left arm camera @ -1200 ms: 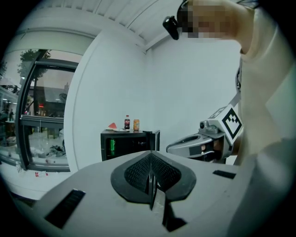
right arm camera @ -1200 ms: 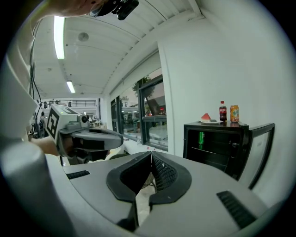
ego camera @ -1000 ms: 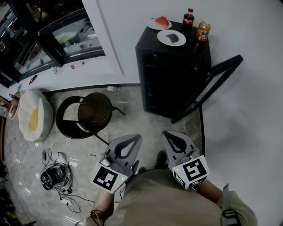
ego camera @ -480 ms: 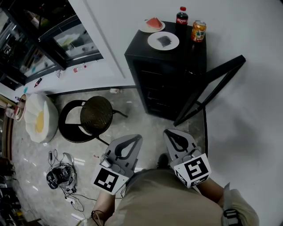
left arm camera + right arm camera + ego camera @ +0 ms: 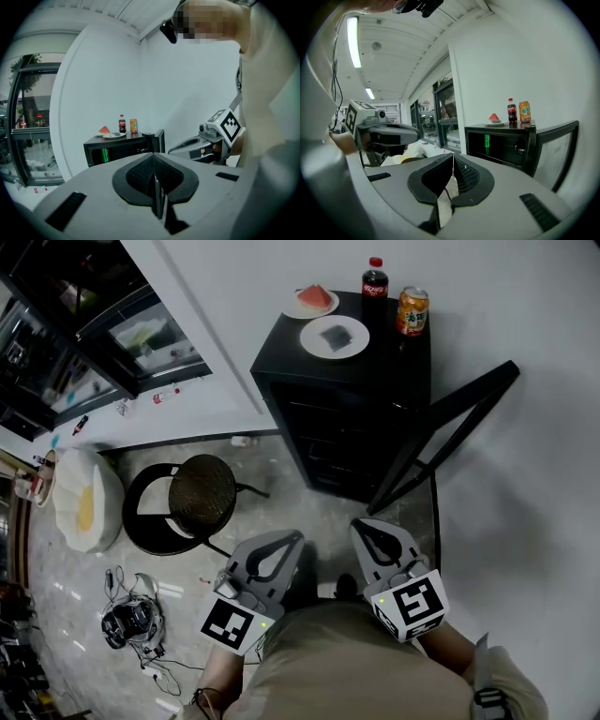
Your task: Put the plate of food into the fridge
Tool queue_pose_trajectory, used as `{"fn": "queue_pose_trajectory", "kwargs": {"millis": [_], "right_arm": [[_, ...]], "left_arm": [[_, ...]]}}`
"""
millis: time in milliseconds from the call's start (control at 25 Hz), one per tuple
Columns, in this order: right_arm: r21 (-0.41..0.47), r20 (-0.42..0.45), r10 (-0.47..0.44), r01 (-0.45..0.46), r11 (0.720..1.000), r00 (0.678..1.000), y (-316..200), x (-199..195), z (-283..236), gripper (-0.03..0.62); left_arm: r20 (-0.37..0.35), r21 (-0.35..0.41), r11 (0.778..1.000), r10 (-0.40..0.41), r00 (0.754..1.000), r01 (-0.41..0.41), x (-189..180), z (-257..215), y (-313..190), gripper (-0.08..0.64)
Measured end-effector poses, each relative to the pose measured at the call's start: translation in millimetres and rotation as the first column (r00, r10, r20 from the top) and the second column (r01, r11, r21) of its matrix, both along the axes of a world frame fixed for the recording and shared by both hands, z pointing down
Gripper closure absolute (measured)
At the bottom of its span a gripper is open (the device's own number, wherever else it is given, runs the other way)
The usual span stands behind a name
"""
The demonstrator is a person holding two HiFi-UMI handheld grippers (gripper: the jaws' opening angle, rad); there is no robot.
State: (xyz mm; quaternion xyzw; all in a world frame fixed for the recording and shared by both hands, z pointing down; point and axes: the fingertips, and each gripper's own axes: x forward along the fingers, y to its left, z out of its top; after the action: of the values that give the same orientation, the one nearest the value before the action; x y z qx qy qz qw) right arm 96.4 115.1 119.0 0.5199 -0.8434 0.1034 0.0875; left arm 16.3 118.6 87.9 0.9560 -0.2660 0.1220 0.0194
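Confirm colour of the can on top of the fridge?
Orange. The can stands beside the dark cola bottle; the head view shows it best.

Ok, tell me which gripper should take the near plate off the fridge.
Right, but only just: the right gripper lines up closer below the plate than the left gripper. Both are shut, empty and far short of the fridge.

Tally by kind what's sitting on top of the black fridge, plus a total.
Plates: 2 (plate with watermelon slice, plate with dark food)
Soda bottle: 1
Orange can: 1
Total on the fridge: 4
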Motion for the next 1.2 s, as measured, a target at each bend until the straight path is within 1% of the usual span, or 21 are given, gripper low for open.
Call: {"fn": "queue_pose_trajectory", "kwargs": {"millis": [120, 280, 480, 600, 800, 960, 1200], "right_arm": [[0.0, -0.011, 0.03, -0.03, 1.0, 0.999, -8, 5, 1, 0.571], [-0.003, -0.029, 0.077, -0.078, 0.997, 0.997, -20, 10, 0, 0.571], [-0.014, -0.054, 0.111, -0.112, 0.994, 0.992, -43, 4, -1, 0.571], [-0.004, -0.062, 0.142, -0.142, 0.99, 0.988, -56, 3, -5, 0.571], [-0.021, -0.082, 0.167, -0.169, 0.985, 0.983, -73, -1, -4, 0.571], [-0.024, -0.098, 0.182, -0.185, 0.982, 0.978, -84, -9, -5, 0.571], [-0.006, -0.118, 0.226, -0.228, 0.974, 0.967, -106, -17, -14, 0.571]], "left_arm": [[-0.011, 0.002, 1.0, 0.014, 1.0, -0.014, 0, 2, -12, 0.549], [-0.037, 0.006, 0.998, 0.055, 0.998, -0.055, 3, 1, -30, 0.549], [-0.076, 0.005, 0.996, 0.093, 0.993, -0.093, -2, -5, -58, 0.549], [-0.081, 0.001, 0.992, 0.124, 0.989, -0.125, -6, -1, -70, 0.549], [-0.097, -0.007, 0.99, 0.143, 0.985, -0.144, -13, 5, -90, 0.549], [-0.107, 0.0, 0.984, 0.176, 0.979, -0.177, -18, 8, -102, 0.549], [-0.124, 0.025, 0.975, 0.221, 0.967, -0.219, -20, 5, -125, 0.549]]}}
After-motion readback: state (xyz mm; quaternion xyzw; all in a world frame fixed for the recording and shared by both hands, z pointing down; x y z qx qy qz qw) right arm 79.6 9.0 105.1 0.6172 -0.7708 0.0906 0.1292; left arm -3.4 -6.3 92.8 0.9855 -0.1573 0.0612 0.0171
